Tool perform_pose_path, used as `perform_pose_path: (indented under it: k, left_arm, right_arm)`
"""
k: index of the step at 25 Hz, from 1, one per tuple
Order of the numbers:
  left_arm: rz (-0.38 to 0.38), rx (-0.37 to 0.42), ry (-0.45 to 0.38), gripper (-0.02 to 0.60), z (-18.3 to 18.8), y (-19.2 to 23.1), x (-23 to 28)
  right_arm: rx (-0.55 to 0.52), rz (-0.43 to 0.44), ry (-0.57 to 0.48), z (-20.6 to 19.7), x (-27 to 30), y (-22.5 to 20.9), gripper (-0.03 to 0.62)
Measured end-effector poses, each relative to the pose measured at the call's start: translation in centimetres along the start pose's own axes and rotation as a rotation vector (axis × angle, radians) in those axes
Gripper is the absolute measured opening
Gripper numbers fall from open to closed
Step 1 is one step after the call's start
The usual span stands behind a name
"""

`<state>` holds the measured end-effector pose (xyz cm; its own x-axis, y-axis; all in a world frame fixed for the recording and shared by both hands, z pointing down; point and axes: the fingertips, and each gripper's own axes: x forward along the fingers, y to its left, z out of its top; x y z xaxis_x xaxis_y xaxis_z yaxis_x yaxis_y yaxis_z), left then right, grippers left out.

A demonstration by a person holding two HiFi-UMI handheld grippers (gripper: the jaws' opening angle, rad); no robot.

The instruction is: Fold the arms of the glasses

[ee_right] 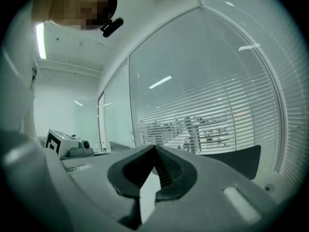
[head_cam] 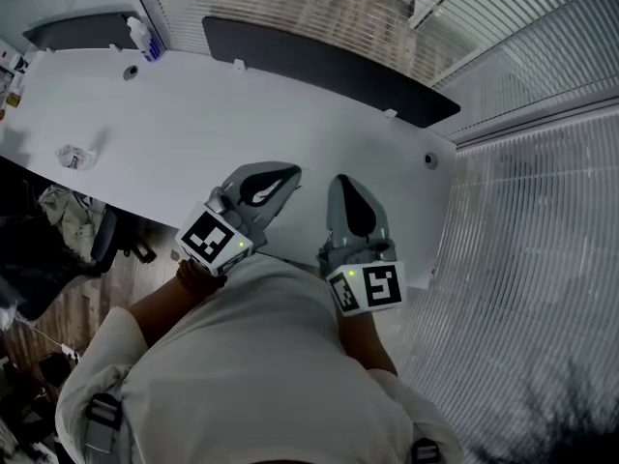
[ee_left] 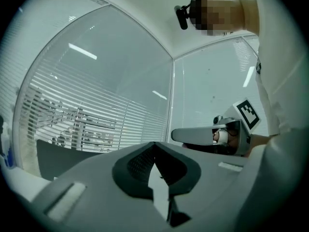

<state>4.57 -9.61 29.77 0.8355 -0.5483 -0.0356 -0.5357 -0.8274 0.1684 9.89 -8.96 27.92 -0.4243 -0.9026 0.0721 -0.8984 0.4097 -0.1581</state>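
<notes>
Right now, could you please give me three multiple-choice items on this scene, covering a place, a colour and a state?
1. Where does the bottle stand?
A. At the table's far edge
B. On the floor
C. Between a gripper's jaws

2. What colour is the table?
A. Black
B. White
C. Wood-brown

3. How are both grippers' jaws?
A. Wide apart
B. Shut on the bottle
C. Shut, with nothing between

Answers:
1 A: the head view shows it upright at the far edge.
2 B: the top is plain white.
3 C: the left gripper and right gripper each show their jaws met and empty.
</notes>
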Motion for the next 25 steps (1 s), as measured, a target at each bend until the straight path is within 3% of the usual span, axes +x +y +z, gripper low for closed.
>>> perform_pose_path:
  k: [5,11,16,25]
  left_arm:
    - [-0.03,-0.008,-0.059,0.003,1.5,-2.0,-0.1]
    - [-0.016,-0.02,-0.018,0.003,0.4,-2.7,-0.1]
    - [0.021,0.022,-0.021,0.003,0.9,-2.2,-0.1]
    - [0.04,0.005,-0.008,0.003,0.5,-1.8,-0.1]
  right_arm:
    - [-0.003,0.025,-0.023,0.9,-0.4,1.4,0.0]
    - [-0.022,0.005,-0.035,0.8,-1.1,1.0,-0.002]
    - [-0.013,0.016,-0.025,0.7,-1.1,0.7,0.0]
    - [-0.014,0.039,-0.018,0.7,-0.7,1.0,-0.001]
